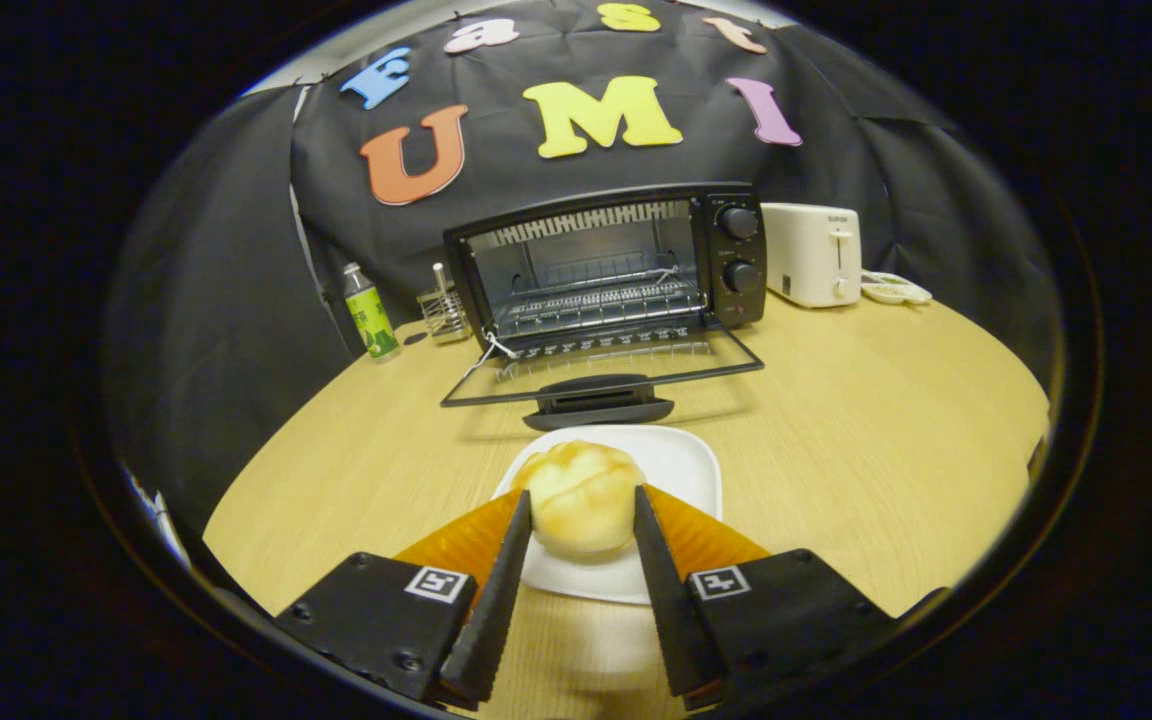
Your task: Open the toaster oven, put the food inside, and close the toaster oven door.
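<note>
A round golden bun [581, 495] rests over a white plate [681, 465] on the wooden table. My gripper [584, 493] has the bun between its fingers, and both fingertips [519, 520] touch the bun's sides. Whether the bun is lifted off the plate I cannot tell. Beyond the plate stands the black toaster oven [606, 265] with its glass door [601, 375] folded down flat toward me, the handle nearest the plate. A wire rack [596, 300] shows inside the lit cavity, with nothing on it.
A white pop-up toaster [814, 253] stands right of the oven, with a small white dish [894, 291] beside it. Left of the oven are a wire holder [443, 310] and a green-labelled bottle [369, 312]. The round table's edge [236, 530] curves close on my left.
</note>
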A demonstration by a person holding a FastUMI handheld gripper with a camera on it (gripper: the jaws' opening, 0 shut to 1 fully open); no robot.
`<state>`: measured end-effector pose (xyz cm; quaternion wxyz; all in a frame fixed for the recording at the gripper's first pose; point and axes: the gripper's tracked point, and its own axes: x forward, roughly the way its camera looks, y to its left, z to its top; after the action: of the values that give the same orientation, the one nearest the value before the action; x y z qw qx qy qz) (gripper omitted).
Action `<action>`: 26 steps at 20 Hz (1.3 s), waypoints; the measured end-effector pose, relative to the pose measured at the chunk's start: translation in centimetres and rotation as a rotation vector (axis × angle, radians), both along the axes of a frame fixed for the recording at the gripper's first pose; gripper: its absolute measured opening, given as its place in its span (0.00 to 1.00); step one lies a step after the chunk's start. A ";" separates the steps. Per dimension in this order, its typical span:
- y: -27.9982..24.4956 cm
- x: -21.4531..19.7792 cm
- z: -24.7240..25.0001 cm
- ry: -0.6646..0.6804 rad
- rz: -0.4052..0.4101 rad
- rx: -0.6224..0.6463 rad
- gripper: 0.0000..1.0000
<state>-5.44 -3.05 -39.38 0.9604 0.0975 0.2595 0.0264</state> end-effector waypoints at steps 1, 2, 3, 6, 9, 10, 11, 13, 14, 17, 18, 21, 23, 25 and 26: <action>0.0 0.0 0.1 -0.003 -0.001 0.006 0.62; -0.2 0.0 0.2 -0.007 -0.003 0.006 0.58; -0.3 -0.1 0.6 -0.020 -0.005 0.011 0.55; -0.6 -0.2 2.0 -0.073 -0.008 0.019 0.51; -0.8 -0.1 4.2 -0.118 -0.017 0.065 0.49; -0.9 0.3 5.1 -0.139 -0.022 0.087 0.49; -1.0 0.8 6.1 -0.165 -0.025 0.115 0.49; -0.7 2.2 7.3 -0.201 -0.018 0.161 0.49; -0.5 3.1 7.6 -0.213 -0.014 0.190 0.49; 0.6 5.7 7.4 -0.186 0.017 0.287 0.48; 0.6 6.8 7.2 -0.174 0.004 0.333 0.49; 0.3 10.3 7.5 -0.146 -0.039 0.471 0.49; -0.4 12.8 7.9 -0.155 -0.060 0.514 0.49; -1.3 15.4 8.0 -0.167 -0.105 0.517 0.49; -2.3 16.4 7.7 -0.168 -0.133 0.480 0.49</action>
<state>10.98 -5.34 -31.69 0.9275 0.3371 0.1582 0.0321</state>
